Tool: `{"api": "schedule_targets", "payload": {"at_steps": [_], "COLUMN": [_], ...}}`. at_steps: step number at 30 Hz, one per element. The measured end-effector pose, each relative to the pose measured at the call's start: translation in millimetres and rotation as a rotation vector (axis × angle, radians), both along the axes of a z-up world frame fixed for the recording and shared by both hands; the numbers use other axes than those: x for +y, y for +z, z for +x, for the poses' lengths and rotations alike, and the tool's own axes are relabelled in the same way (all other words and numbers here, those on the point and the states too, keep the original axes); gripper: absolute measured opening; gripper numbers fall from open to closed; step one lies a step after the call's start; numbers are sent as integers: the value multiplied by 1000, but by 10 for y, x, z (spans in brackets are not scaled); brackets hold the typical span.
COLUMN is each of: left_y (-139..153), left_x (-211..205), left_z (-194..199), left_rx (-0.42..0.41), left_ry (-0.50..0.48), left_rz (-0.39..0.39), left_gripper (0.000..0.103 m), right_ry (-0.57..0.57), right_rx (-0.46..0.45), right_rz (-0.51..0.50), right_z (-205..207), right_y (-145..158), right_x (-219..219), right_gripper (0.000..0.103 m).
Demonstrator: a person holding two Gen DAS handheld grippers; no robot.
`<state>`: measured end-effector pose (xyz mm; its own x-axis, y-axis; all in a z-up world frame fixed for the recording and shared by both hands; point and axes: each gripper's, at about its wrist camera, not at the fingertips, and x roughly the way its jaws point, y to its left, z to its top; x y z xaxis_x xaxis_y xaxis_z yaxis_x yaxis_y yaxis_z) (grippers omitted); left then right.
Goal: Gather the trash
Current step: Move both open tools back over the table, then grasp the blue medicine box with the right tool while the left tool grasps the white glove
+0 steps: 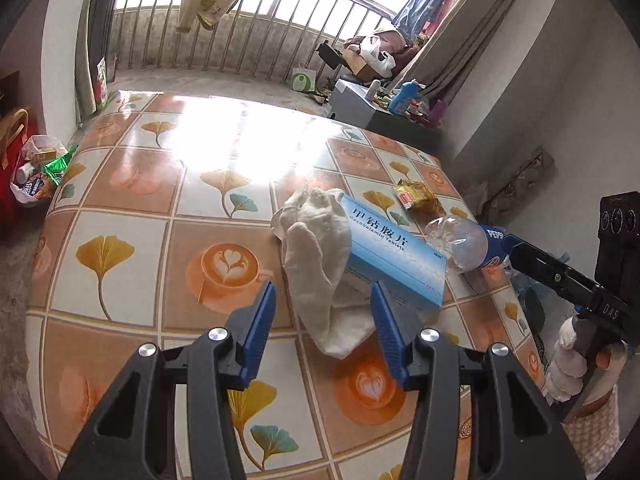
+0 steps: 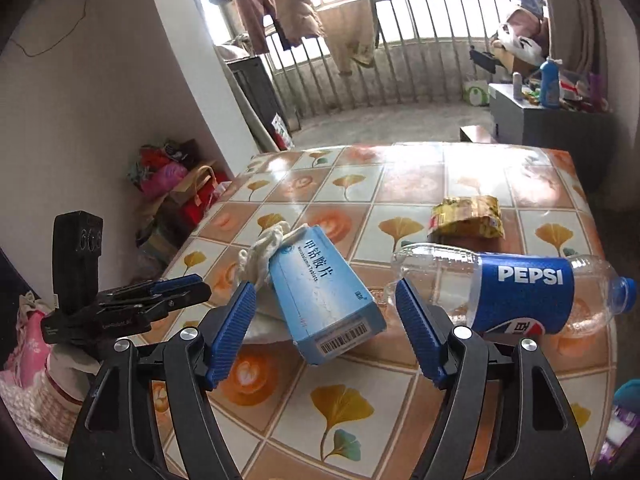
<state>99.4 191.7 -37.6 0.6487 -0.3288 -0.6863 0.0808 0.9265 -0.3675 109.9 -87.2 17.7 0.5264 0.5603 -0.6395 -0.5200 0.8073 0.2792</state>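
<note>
On the tiled-pattern table (image 1: pixel 200 208) lie a crumpled white cloth (image 1: pixel 316 248), a light blue medicine box (image 1: pixel 394 258) resting partly on it, an empty Pepsi bottle (image 1: pixel 464 244) on its side and a yellow wrapper (image 1: pixel 418 194). My left gripper (image 1: pixel 323 296) is open, its blue pads either side of the cloth's near end without pressing it. My right gripper (image 2: pixel 325 292) is open wide just in front of the box (image 2: pixel 324 300), with the bottle (image 2: pixel 520 292) off its right finger and the wrapper (image 2: pixel 468 216) beyond. The cloth (image 2: pixel 260 252) peeks out behind the box.
A white bag with rubbish (image 1: pixel 36 176) stands on the floor off the table's left edge, beside red bags. A grey cabinet (image 2: pixel 548 128) with bottles stands beyond the far right corner. Gloved hands hold both grippers; the left one (image 2: pixel 196 286) shows at the table's left edge.
</note>
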Motion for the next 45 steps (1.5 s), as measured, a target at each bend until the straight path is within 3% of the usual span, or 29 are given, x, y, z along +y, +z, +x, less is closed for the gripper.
{"api": "schedule_targets", "payload": {"at_steps": [7,12,15,22,25,37,45], "left_y": [-170,-259,-323,-420,-414,-246,-369], "left_x": [57,52,79,57,71,245,445], "left_z": [82,178,250,351,334,-38,-78], "left_rx": [17,22,40,46,39,52,107], "left_ry": [-20,-21,-10,-16,-25,-77,16], "left_rz": [-20,-36,-44,-54,-57,-68,-63], "left_gripper": [48,48,40,13,8,6,6], "right_ry": [115,125,113,112,117,148,86], "right_rx": [-12,35,38,44,48,83,144], "right_rz": [-245,-324,-368,-391,-391,-379,-374], "right_z": [81,270,345,372,343,-98,-394], "right_y": [-215,-322,-370,-376,-365,-342,-330], "right_x": [532,732,804,875,880,827,606], "right_gripper": [74,74,74,73,73,73,73]}}
